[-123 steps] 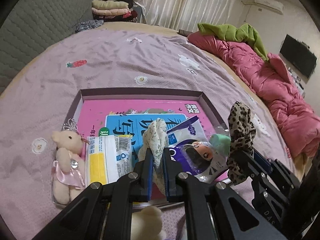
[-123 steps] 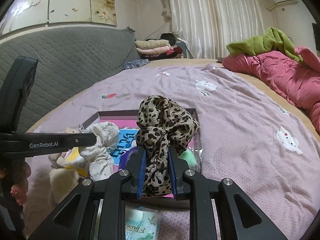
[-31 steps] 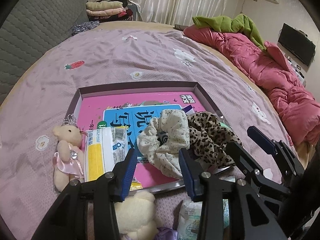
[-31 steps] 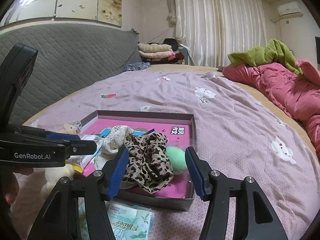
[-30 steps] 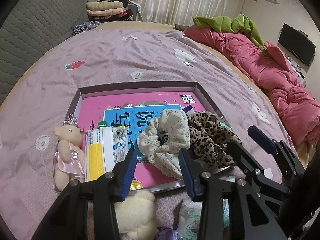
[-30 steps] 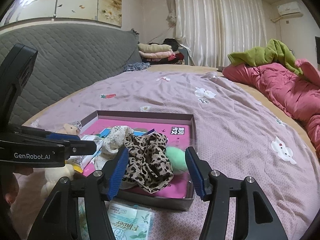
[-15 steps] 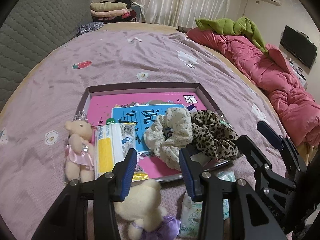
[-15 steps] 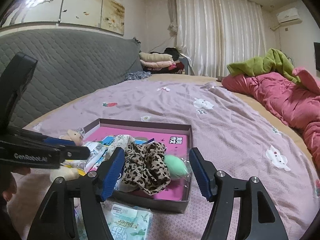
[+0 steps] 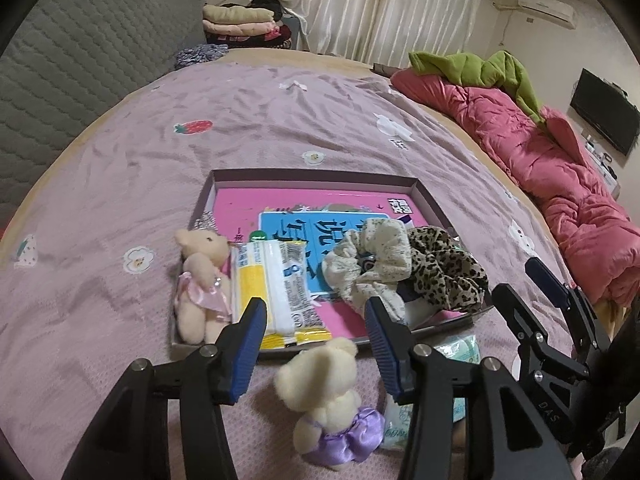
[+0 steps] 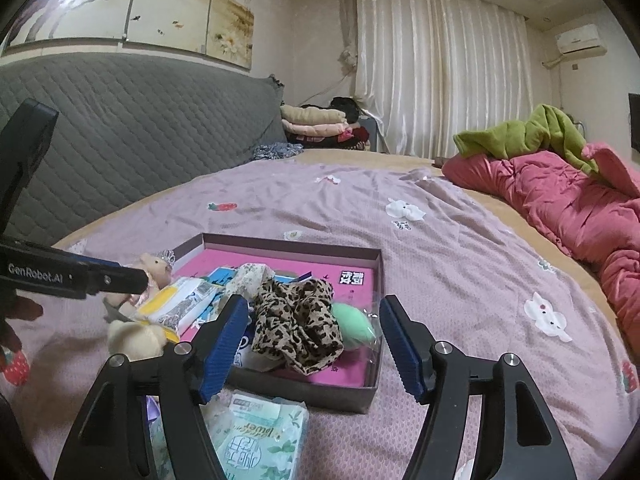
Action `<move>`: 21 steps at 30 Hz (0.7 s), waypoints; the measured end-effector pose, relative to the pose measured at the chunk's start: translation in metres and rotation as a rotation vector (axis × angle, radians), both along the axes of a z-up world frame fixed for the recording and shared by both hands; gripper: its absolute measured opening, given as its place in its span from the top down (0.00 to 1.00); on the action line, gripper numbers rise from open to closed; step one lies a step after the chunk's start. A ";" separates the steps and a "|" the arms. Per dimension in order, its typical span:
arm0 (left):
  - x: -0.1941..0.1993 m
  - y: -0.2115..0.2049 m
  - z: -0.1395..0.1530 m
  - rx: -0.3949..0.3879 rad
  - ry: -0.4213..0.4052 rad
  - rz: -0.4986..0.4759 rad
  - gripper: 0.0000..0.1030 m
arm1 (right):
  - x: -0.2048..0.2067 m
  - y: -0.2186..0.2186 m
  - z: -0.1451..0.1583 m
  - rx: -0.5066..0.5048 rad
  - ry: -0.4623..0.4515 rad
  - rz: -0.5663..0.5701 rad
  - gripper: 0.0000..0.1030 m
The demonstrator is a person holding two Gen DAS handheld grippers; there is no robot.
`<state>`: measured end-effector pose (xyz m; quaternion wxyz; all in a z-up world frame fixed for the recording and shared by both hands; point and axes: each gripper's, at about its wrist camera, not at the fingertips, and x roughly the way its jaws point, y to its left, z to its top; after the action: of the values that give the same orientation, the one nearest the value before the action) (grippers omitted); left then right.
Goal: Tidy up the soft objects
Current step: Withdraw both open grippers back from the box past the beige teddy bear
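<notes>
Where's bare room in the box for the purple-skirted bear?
Free: the far pink strip of the shallow purple box, behind the blue label. Crowded: near half, with the pink-dressed bear, yellow-white tissue pack, cream floral scrunchie and leopard-print scrunchie. The purple-skirted bear lies outside, before the near wall.

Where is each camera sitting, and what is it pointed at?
Left wrist: on the left hand-held gripper, jaws opening and empty, looking down at the box; the right hand-held gripper shows at the right.
Right wrist: on the right hand-held gripper, looking flatter across the bed; the left one and fingers show at the left.
Shared: box, leopard scrunchie, bears.
</notes>
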<state>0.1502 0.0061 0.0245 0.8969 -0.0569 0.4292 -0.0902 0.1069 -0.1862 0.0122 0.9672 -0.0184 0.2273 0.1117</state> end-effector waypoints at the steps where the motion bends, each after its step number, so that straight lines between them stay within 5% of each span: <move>1: -0.001 0.003 0.000 -0.003 0.000 0.007 0.51 | 0.000 0.000 0.000 -0.002 -0.001 0.001 0.32; 21: -0.024 0.015 0.000 -0.032 0.015 0.022 0.51 | -0.018 0.008 0.001 -0.022 0.026 0.014 0.32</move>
<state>0.1259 0.0211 0.0242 0.8937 -0.0767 0.4336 -0.0866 0.0894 -0.1783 0.0134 0.9631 -0.0289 0.2410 0.1161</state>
